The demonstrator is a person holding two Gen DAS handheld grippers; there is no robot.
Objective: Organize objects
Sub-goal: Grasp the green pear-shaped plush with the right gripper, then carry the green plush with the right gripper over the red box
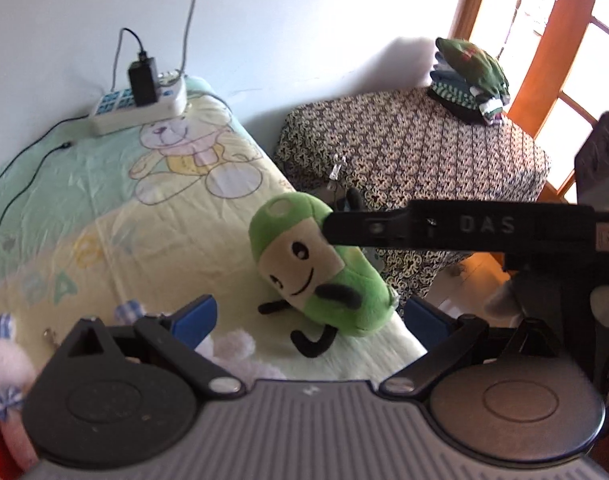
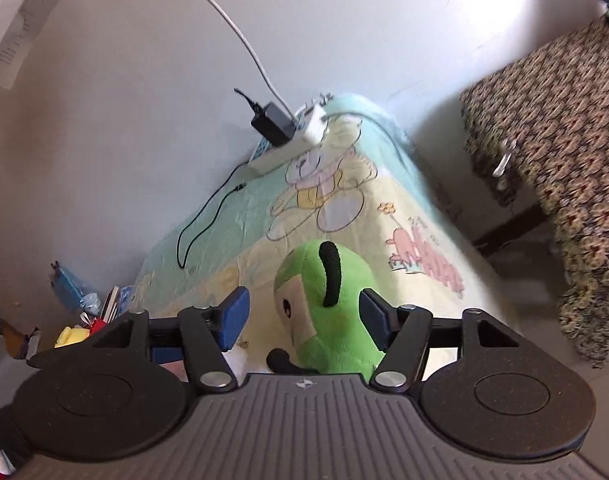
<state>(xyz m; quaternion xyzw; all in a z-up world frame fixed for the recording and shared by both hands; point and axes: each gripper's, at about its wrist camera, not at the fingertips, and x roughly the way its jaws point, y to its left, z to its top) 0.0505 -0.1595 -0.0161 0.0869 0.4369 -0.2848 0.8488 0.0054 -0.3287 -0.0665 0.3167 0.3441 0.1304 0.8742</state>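
A green plush toy [image 1: 320, 272] with a beige smiling face and thin black limbs lies on the pastel cartoon sheet [image 1: 104, 208] near its right edge. My left gripper [image 1: 310, 320] is open and empty just short of the toy. In the left wrist view the right gripper's black arm reaches in from the right, and its tip [image 1: 336, 226] is at the toy's head. In the right wrist view my right gripper [image 2: 304, 316] is open with the plush toy [image 2: 328, 312] between its blue fingers [image 2: 234, 318], not clamped.
A white power strip [image 1: 140, 108] with a black adapter and cables sits at the sheet's far corner by the wall. A patterned-cloth table [image 1: 416, 152] with folded clothes [image 1: 470, 80] stands to the right. A pink plush [image 1: 4, 376] lies at the near left. Clutter [image 2: 84, 312] lies beside the sheet.
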